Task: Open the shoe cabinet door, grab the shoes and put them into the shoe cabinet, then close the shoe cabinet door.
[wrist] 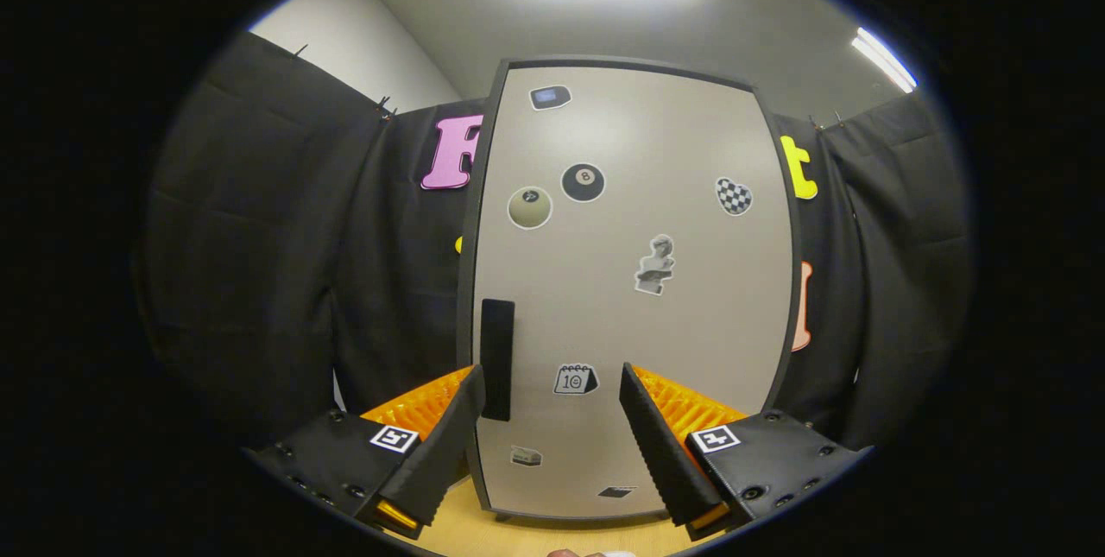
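The shoe cabinet stands straight ahead with its door closed, dark frame all round and stickers scattered over the pale front. The dark handle sits low along the door's left edge, just ahead of the left finger's tip. The gripper faces the door squarely, fingers spread wide with nothing between them. Black cloth wall flanks both sides, wooden floor below.
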The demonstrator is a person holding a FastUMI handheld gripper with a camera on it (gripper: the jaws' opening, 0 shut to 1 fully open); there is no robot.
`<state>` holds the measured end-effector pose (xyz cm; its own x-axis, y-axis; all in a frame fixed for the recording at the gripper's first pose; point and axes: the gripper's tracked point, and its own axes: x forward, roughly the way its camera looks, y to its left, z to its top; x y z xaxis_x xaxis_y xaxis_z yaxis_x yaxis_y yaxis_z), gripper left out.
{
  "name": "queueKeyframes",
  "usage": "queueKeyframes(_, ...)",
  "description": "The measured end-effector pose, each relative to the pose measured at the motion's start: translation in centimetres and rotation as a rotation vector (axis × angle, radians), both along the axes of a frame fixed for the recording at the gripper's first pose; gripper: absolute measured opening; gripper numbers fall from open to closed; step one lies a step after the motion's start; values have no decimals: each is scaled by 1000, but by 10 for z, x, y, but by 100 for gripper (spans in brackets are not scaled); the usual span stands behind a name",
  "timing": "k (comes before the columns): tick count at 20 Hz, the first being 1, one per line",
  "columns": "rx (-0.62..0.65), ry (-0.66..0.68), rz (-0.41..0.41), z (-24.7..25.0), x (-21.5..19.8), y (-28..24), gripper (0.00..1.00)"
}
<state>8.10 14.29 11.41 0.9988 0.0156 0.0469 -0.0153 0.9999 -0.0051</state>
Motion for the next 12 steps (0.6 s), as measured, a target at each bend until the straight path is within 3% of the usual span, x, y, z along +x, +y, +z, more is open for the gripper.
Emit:
queueKeyframes(4,-19,33,4,-13,31,19,99)
queueKeyframes(12,-49,58,-67,-18,80,24,98)
